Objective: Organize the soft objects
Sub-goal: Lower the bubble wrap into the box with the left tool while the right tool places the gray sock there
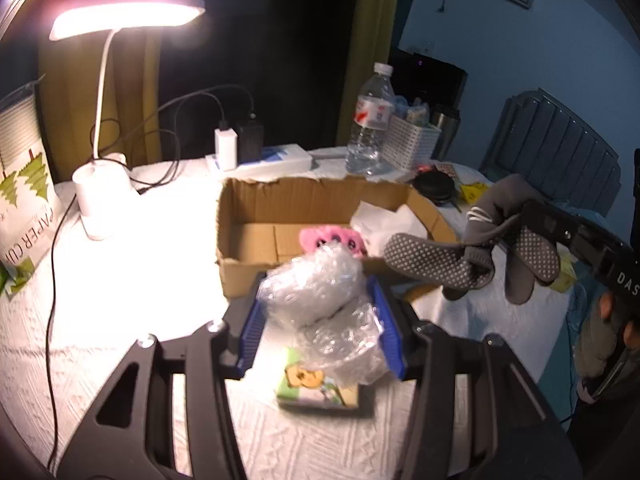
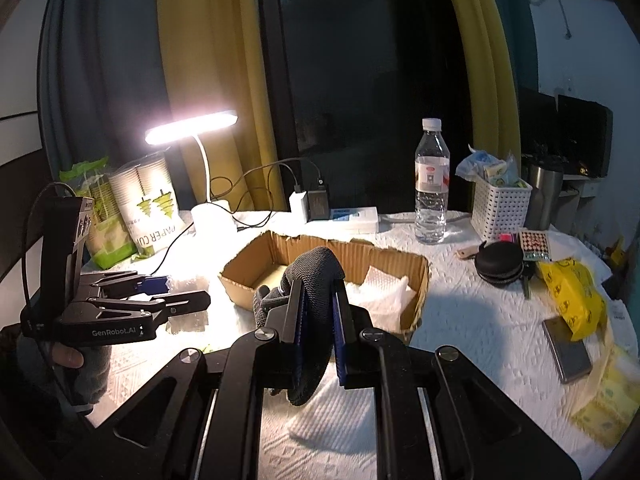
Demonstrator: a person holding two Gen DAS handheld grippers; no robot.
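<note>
Right up against the lens, the left gripper (image 1: 320,320) has its blue pads pinching a crumpled wad of clear bubble wrap (image 1: 324,304), held clear of the white textured table cover (image 1: 120,320). Under it lies a small green packet with a cartoon print (image 1: 316,388), flat on the cloth.

Over on the other side, the right gripper (image 2: 318,320) has its jaws pressed nearly together on a grey knitted sock with pale grip dots (image 1: 436,260). The sock folds over the fingertips and dangles on both sides, hanging in the air just beside the near right corner of the open brown cardboard box (image 2: 416,276).

Inside that box sit a pink soft toy with dark spots (image 1: 332,240) and a folded white tissue sheet (image 2: 380,292). So two soft things are in, and two more are in the grippers.

My read: this is the carry step, both loads lifted and heading for the box. Next, each gripper needs to come over the box's open top, then spread its jaws so the load drops inside. The bubble wrap is bulky and springy, so it may cling to a pad or perch on the wall. The sock's trailing end could drape over the rim.

Behind the box stand a lit white desk lamp (image 1: 100,200), a clear plastic water bottle (image 2: 431,184) and a white perforated basket (image 2: 500,208).
</note>
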